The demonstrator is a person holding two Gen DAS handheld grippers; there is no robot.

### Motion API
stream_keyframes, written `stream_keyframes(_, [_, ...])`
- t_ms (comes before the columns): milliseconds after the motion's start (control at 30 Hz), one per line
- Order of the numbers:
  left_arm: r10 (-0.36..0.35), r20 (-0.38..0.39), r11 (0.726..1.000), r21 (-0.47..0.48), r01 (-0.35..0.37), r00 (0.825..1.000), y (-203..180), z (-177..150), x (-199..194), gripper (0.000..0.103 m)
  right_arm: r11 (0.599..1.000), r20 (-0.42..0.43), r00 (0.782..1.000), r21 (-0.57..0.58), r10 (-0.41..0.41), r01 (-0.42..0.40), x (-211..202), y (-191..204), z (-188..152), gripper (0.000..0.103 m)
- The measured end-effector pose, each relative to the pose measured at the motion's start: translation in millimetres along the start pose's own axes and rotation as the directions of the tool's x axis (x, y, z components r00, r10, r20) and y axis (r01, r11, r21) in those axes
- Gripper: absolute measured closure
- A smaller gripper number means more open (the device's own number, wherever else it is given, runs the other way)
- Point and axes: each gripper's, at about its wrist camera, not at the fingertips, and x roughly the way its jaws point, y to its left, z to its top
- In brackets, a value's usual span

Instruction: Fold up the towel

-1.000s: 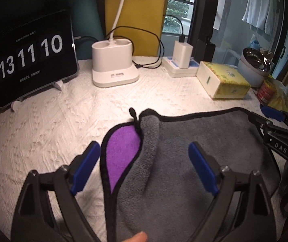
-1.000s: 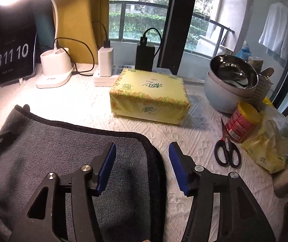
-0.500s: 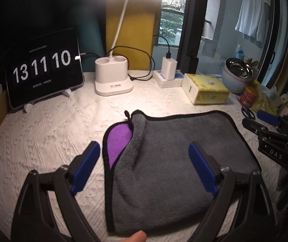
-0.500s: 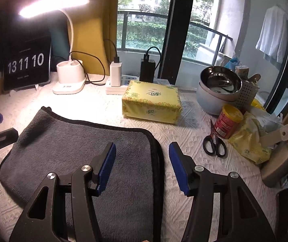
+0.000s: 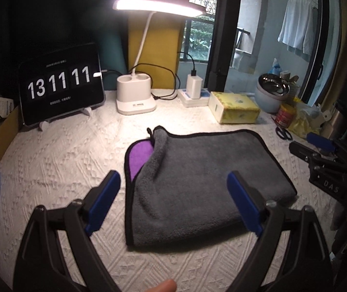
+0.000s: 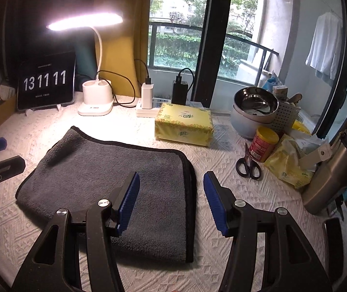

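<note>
1. On the white textured tabletop (image 5: pixel 59 150) lies one grey towel (image 5: pixel 205 177), folded over on itself, with a strip of its purple inner side (image 5: pixel 140 157) showing at its left edge.
2. Left hand-held gripper (image 5: pixel 173 202) hovers above the towel's near-left part, jaws spread wide, holding nothing.
3. Right hand-held gripper (image 6: pixel 171 200) hangs over the towel's right black-bound edge (image 6: pixel 190 194), jaws likewise apart and empty.
4. Judged from how it lies, one fold is done; another may be wanted.
5. Risk: the layers are not aligned at the left, so a pinch there could catch only the top layer and drag the fold open.
6. Risk: the plush cloth may slip from the blue pads (image 6: pixel 128 202) if gripped too near the hem.
7. Risk: a wide sweep to the right could knock the scissors (image 6: pixel 247 164) or the red can (image 6: pixel 263 143), which sit near the towel.
8. Count: two grippers, one towel, one yellow tissue box (image 6: pixel 184 124), one lamp (image 5: pixel 157 7), one clock screen (image 5: pixel 60 85), one pair of scissors, one red can.
</note>
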Motion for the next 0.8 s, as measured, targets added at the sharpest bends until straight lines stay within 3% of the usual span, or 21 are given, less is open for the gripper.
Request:
stream_keyframes(367, [0.004, 0.056, 1.0, 0.002, -0.004, 0.998, -9.5, -14.3, -37.6, 0.013, 1.0, 0.043, 0.999, -0.012, 0.028, -0.028, -34.9, 7.6, -10.1, 0.045])
stream_keyframes(800, [0.017, 0.195, 1.0, 0.003, -0.017, 0.981, -17.7, -29.2, -93.7, 0.013, 0.999, 0.117, 0.992, -0.03, 0.047, -0.044, -84.1, 17.9, -22.0, 0.045])
